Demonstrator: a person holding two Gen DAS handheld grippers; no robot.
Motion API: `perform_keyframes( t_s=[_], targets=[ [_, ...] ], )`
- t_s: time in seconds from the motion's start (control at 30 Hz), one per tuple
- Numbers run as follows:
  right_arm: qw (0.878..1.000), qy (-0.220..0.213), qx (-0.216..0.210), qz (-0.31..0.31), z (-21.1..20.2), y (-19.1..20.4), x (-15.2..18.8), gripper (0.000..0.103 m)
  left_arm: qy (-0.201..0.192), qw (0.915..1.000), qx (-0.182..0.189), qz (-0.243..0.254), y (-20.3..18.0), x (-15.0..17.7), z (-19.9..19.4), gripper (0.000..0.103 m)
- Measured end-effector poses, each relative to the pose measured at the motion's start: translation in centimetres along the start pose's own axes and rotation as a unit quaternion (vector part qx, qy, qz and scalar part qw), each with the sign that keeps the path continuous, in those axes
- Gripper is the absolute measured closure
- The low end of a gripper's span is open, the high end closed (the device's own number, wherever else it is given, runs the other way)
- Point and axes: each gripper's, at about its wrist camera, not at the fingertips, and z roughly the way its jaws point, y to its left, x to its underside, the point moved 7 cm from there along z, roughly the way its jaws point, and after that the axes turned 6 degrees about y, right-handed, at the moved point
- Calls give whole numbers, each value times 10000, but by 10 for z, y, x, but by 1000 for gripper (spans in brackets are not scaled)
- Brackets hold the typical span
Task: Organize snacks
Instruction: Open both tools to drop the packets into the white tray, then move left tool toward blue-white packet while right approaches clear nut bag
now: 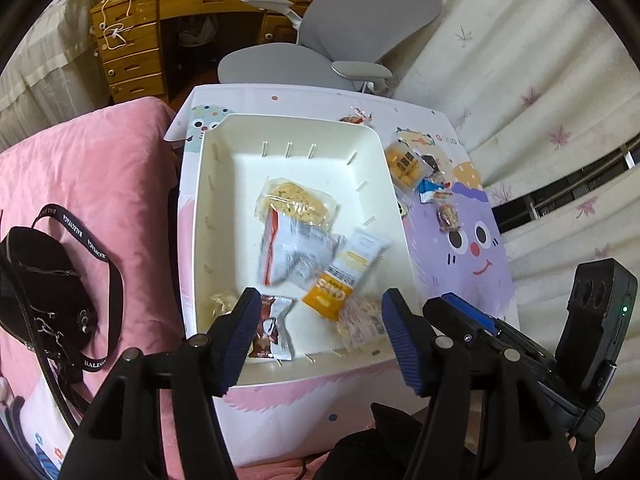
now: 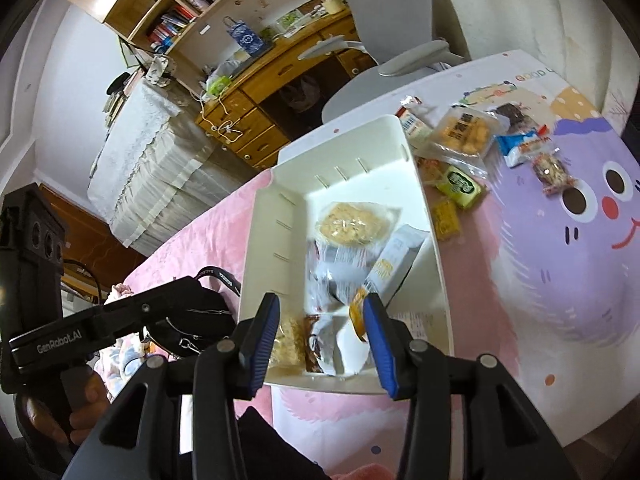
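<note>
A white bin (image 1: 208, 184) on the cartoon mat holds several snacks: a rice-cracker pack (image 1: 296, 200), a blurred grey-and-red packet (image 1: 296, 252), an orange-and-white packet (image 1: 344, 280) and a brown packet (image 1: 272, 328). My left gripper (image 1: 322, 304) hangs open over the bin's near end, nothing between its pads. My right gripper (image 2: 320, 308) is also open above the near end of the bin (image 2: 280, 216), with packets lying below its gap. To the bin's right lie an orange snack pack (image 2: 464, 132), a blue-and-white packet (image 2: 524, 144), a nut bar (image 2: 554, 172) and a yellow-green packet (image 2: 460, 184).
A black shoulder bag (image 1: 44, 280) lies on the pink blanket left of the bin. Beyond the mat (image 1: 472, 248) stand a grey office chair (image 1: 344, 40) and a wooden desk (image 1: 132, 52). A small wrapped candy (image 1: 356, 118) sits past the bin's far rim.
</note>
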Motion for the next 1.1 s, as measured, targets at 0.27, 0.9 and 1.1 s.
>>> perform_keyframes(
  t_s=[0.27, 0.9, 1.1],
  targets=[
    [9994, 10, 330, 42, -5, -15, 15, 59, 175, 9993, 82, 325, -20, 5, 14, 35],
    [9891, 67, 1424, -368, -23, -92, 52, 59, 715, 9879, -72, 1372, -108, 1, 64, 34],
    [9865, -146, 1540, -529, -27, -117, 34, 52, 833, 9826, -255, 1638, -136, -15, 83, 34]
  ],
)
